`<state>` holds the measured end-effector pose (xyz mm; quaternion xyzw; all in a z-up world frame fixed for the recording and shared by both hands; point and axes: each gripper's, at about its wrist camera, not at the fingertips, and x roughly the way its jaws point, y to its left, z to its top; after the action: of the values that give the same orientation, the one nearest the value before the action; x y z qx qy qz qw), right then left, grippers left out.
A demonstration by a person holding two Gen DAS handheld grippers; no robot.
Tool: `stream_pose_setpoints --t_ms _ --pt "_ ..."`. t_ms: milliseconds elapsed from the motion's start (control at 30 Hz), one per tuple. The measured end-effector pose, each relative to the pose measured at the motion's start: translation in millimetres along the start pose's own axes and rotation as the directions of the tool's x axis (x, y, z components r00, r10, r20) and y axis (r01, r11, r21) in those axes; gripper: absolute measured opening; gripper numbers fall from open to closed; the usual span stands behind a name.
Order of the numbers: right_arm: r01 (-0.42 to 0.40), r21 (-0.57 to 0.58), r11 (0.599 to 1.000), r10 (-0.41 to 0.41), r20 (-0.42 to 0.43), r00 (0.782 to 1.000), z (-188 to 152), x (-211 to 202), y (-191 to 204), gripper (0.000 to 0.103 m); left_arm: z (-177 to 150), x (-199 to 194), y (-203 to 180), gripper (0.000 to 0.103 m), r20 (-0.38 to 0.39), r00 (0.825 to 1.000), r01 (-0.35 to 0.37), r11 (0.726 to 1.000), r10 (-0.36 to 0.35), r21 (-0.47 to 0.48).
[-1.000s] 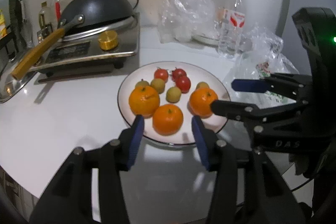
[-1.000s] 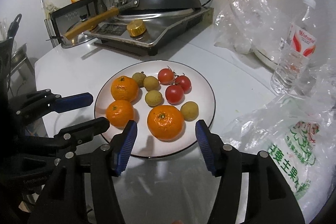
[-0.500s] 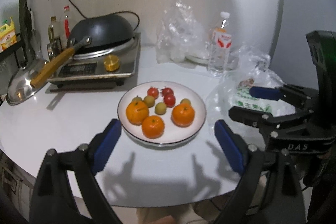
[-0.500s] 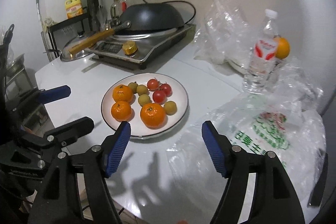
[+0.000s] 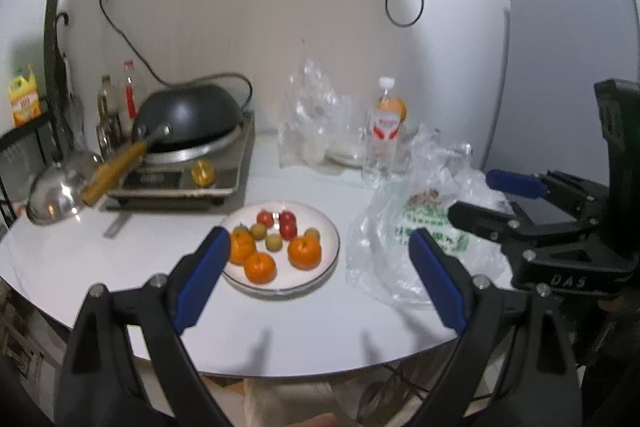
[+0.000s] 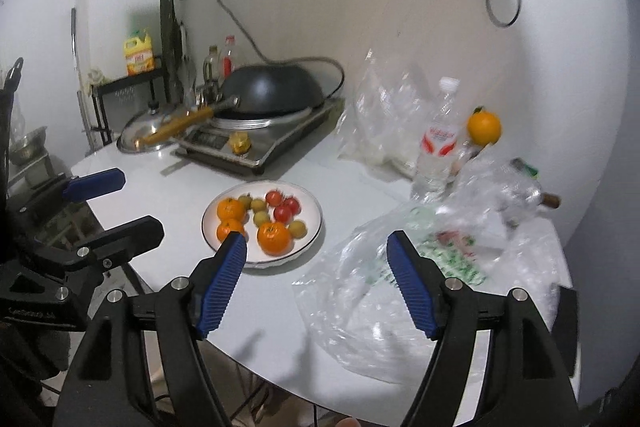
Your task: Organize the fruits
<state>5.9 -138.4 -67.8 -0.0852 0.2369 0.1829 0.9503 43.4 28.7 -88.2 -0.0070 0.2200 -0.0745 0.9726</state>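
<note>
I can read "DAS" in pale letters on the black body of the right gripper [image 5: 496,197], seen from the left wrist camera. The crumpled plastic bag [image 6: 432,259] carries green print and a red mark, but the characters are too blurred for me to read. The water bottle [image 6: 438,143] has a white label with a red mark; its text I cannot make out. A yellow bottle [image 6: 139,54] on the rack at the far left also has a red label, unreadable.

The left gripper [image 5: 316,263] has its fingers far apart, with nothing between them. The right gripper's fingers are also apart and empty. Both hang above the near edge of the white table [image 5: 120,259], clear of the fruit.

The plate [image 6: 310,239] stands near the middle of the table and holds three oranges [image 6: 273,238], small red tomatoes [image 6: 283,213] and small yellow-green fruits [image 6: 261,217]. One more orange [image 6: 484,127] sits at the back, beside the water bottle.

Between the plate and the table's near edge the surface is bare. On the right the plastic bag lies just beside the plate. Behind the plate is the cooker [image 5: 188,183] with a dark wok [image 5: 188,115].
</note>
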Motion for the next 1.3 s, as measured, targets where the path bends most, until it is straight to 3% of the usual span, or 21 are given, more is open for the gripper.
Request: stream_pose_setpoints --t_ms 300,700,1300 --pt "0.064 -0.004 0.998 -0.063 0.12 0.991 16 -66 -9 0.076 27 -50 -25 0.091 0.118 0.993 -0.021 0.999 0.017 0.027" --pt "0.129 0.006 0.992 -0.126 0.261 0.957 36 -135 -15 0.077 60 -108 -51 0.092 0.262 0.965 -0.037 0.998 0.022 0.049" --pt "0.183 0.028 0.983 -0.18 0.377 0.908 50 -200 -24 0.078 92 -155 -80 0.094 0.372 0.928 -0.031 0.995 -0.005 0.091"
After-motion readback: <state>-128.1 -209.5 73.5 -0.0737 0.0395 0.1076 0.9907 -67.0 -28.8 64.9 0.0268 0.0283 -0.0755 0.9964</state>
